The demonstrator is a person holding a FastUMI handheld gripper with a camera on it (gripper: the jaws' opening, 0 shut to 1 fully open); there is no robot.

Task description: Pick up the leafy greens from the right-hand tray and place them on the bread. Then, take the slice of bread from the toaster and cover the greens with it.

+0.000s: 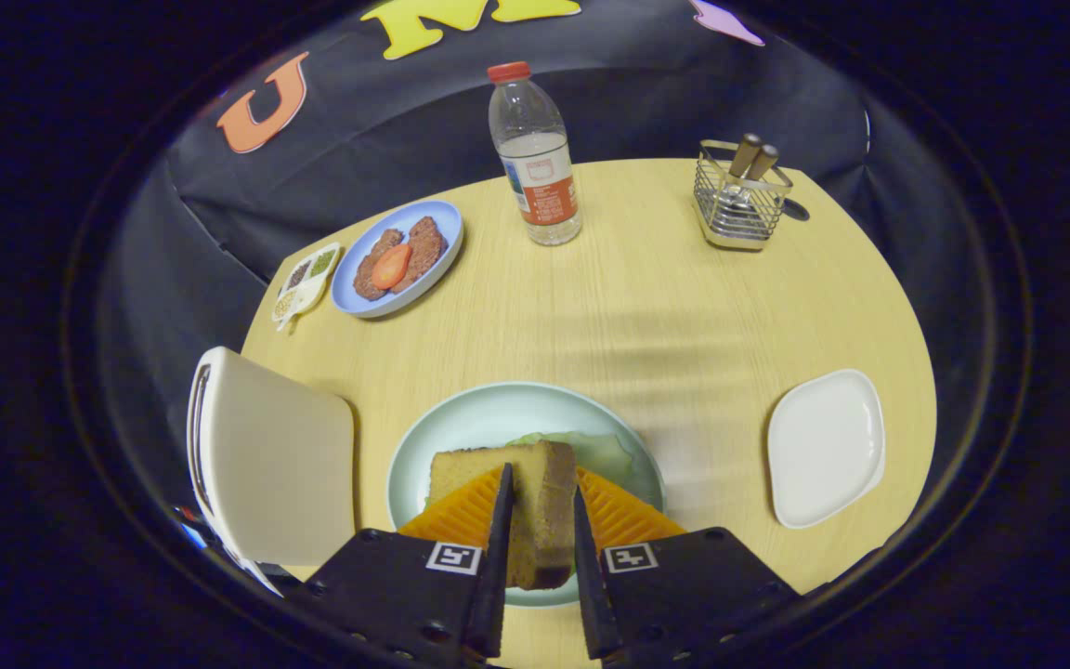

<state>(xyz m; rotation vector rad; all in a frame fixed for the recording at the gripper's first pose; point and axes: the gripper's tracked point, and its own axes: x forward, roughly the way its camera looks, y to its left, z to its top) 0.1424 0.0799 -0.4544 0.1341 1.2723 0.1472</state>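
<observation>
My gripper (540, 497) is shut on a thick brown slice of bread (535, 492), held on edge between both fingers. It hangs over a pale green plate (461, 423) just ahead of the fingers. Light green leafy greens (605, 451) lie on that plate, showing behind and to the right of the held slice. What is under the greens is hidden by the slice and my fingers. A white toaster (266, 455) stands to the left of the plate, its slots barely visible along its left side. An empty white square tray (825, 446) sits to the right of the plate.
Beyond the plate the wooden table (646, 307) holds a water bottle (535, 158) with a red cap, a wire basket (739, 200) with utensils, a blue plate (400, 255) with brown patties and a tomato slice, and a small white condiment dish (306, 279).
</observation>
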